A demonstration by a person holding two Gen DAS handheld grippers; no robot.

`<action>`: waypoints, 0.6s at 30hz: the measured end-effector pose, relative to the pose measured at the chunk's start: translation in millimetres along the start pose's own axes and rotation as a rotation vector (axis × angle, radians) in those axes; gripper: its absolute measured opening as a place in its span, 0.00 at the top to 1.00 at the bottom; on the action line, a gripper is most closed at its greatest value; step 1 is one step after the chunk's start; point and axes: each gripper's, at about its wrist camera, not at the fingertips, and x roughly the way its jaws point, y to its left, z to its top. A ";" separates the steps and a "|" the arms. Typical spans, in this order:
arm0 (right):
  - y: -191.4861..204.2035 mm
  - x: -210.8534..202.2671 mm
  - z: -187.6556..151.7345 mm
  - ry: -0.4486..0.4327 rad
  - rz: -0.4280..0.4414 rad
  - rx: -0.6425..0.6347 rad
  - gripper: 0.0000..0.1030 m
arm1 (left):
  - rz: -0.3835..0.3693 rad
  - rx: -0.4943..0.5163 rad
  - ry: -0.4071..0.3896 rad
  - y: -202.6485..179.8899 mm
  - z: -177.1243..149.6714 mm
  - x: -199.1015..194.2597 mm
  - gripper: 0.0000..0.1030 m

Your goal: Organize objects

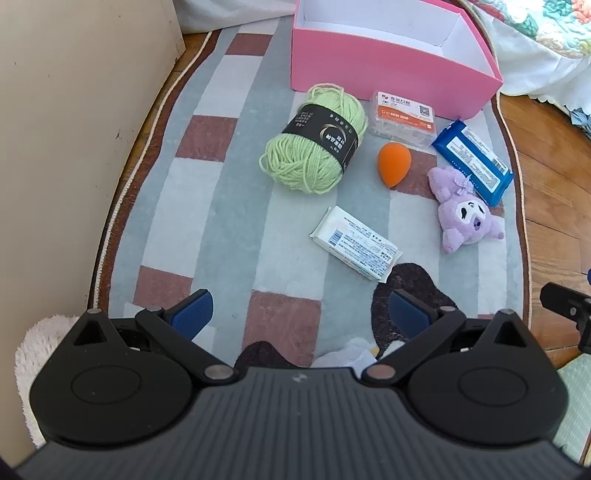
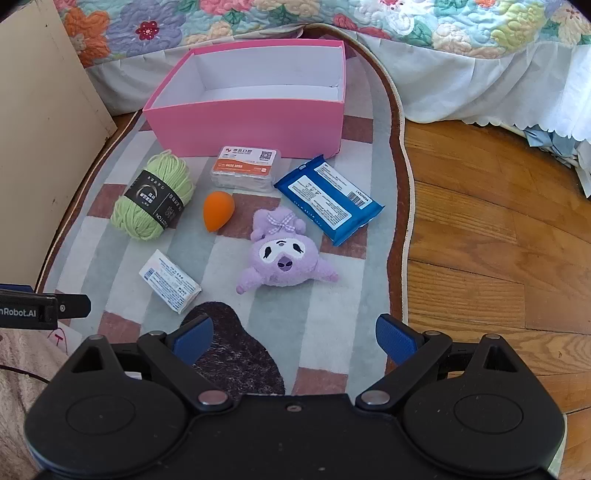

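Note:
An empty pink box (image 1: 388,70) (image 2: 251,122) stands at the far end of a checked rug. In front of it lie a green yarn ball (image 1: 317,140) (image 2: 153,197), a clear box with an orange label (image 1: 404,118) (image 2: 245,170), an orange sponge egg (image 1: 393,164) (image 2: 218,210), a blue wipes pack (image 1: 474,160) (image 2: 328,197), a purple plush toy (image 1: 463,214) (image 2: 282,254) and a white packet (image 1: 356,243) (image 2: 170,282). My left gripper (image 1: 301,315) is open and empty, short of the white packet. My right gripper (image 2: 293,338) is open and empty, short of the plush.
The rug (image 1: 229,206) (image 2: 332,325) lies on a wooden floor (image 2: 491,240). A beige cabinet (image 1: 74,129) (image 2: 40,155) stands at the left. A bed with a floral quilt (image 2: 369,22) and white skirt runs behind the box.

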 end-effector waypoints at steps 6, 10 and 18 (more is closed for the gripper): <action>0.2 -0.8 -0.9 -0.004 0.003 0.000 0.06 | -0.008 -0.013 -0.023 4.1 -0.5 0.3 0.00; 0.5 -1.8 -1.9 -0.008 0.004 -0.001 0.06 | -0.016 -0.017 -0.035 6.0 -1.6 -0.9 0.01; 1.4 -1.8 -1.9 -0.014 -0.022 -0.015 0.06 | -0.035 -0.007 -0.033 4.5 -1.1 0.1 0.01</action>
